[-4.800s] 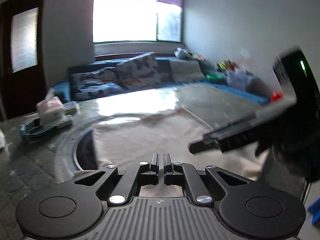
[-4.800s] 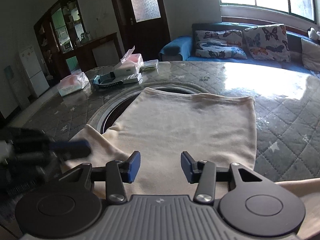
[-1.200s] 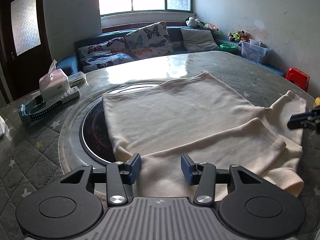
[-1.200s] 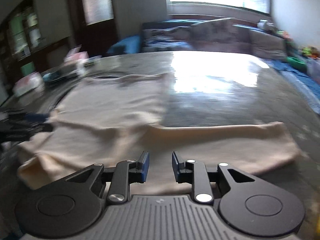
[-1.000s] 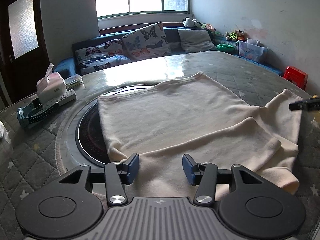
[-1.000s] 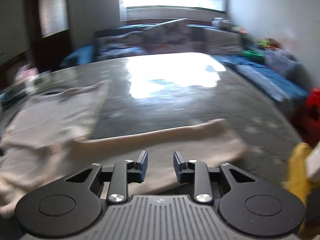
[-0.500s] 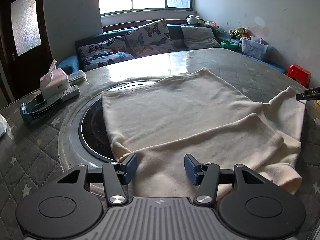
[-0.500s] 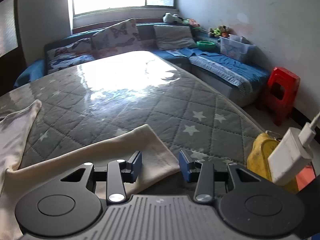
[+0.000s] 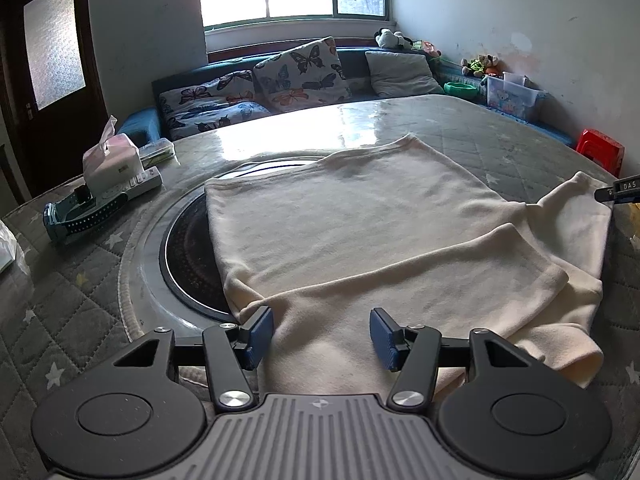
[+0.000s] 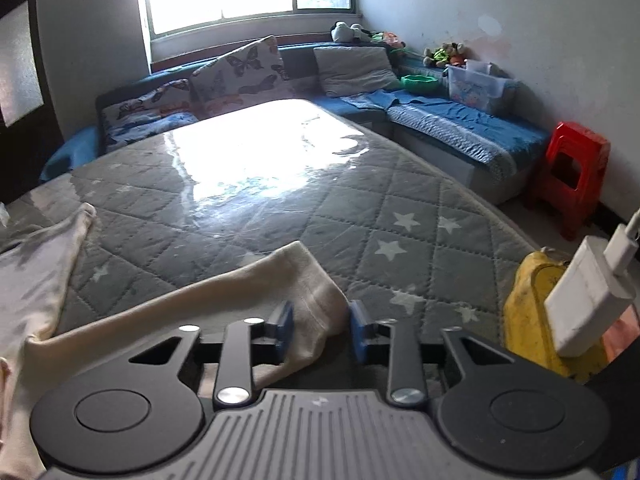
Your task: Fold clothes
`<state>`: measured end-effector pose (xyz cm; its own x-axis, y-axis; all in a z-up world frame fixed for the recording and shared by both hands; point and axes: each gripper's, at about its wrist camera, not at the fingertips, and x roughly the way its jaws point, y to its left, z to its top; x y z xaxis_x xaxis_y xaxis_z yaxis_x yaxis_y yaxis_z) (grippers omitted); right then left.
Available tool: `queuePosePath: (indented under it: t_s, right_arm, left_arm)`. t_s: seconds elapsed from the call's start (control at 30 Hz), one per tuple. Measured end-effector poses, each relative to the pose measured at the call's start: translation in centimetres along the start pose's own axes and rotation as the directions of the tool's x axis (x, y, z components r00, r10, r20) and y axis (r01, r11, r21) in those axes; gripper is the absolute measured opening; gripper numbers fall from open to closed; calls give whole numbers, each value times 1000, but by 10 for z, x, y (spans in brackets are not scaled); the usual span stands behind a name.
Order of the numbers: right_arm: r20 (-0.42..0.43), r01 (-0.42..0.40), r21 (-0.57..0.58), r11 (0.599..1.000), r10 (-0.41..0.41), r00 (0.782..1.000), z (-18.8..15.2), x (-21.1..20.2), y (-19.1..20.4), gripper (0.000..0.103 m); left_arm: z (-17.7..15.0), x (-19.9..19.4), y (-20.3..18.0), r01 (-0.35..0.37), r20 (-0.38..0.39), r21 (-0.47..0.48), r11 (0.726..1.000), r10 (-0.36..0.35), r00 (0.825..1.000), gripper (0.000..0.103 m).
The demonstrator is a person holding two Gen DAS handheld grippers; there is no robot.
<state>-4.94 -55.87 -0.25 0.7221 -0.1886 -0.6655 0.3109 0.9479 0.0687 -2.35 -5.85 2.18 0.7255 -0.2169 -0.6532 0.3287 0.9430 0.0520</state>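
Quilted grey table (image 10: 400,216), sofa behind. The cream top (image 9: 360,216) lies flat on it, one sleeve already folded across. Left gripper (image 9: 321,334) over the near hem, fingers wide, nothing held. Right gripper (image 10: 320,330) now at the other sleeve (image 10: 296,280)'s cuff; fingers just narrowed around it, not yet pinching.

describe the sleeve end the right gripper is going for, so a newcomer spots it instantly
On the grey star-quilted table lies a cream top. One long sleeve stretches toward the red stool side, away from the body. Its ribbed cuff sits between the right gripper pads; the other sleeve lies folded across the body.
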Motion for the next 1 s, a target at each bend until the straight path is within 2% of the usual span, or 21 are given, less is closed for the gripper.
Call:
queuePosePath:
  t_s: [0.03, 0.13, 0.33, 0.5, 0.7, 0.83, 1.0]
  right_arm:
    - [-1, -11, 4, 1000, 11, 1000, 0, 0, 0, 17]
    - [9, -41, 13, 999, 41, 999, 0, -5, 1, 11]
    - [50, -125, 38, 991, 123, 991, 7, -25, 7, 9]
    - [80, -238, -6, 971, 238, 968, 18, -49, 27, 9]
    - [69, -416, -117, 902, 425, 903, 30, -80, 76, 9]
    - [45, -514, -191, 836, 531, 846, 36, -98, 116, 9]
    - [-1, -600, -276, 751, 624, 781, 37, -118, 168, 9]
  left_arm:
    - [0, -1, 0, 0, 1, 0, 1000, 0, 1000, 57]
    - [-1, -2, 0, -1, 2, 1, 1000, 1, 1000, 57]
    - [-2, -4, 1, -6, 1, -6, 1000, 6, 1000, 57]
    - [-3, -6, 0, -6, 5, -12, 1000, 7, 1000, 58]
    - [-6, -11, 4, -6, 18, -23, 1000, 7, 1000, 59]
    - [-9, -15, 9, -14, 23, -38, 999, 15, 1000, 60]
    - [-13, -21, 17, -22, 36, -64, 998, 25, 999, 61]
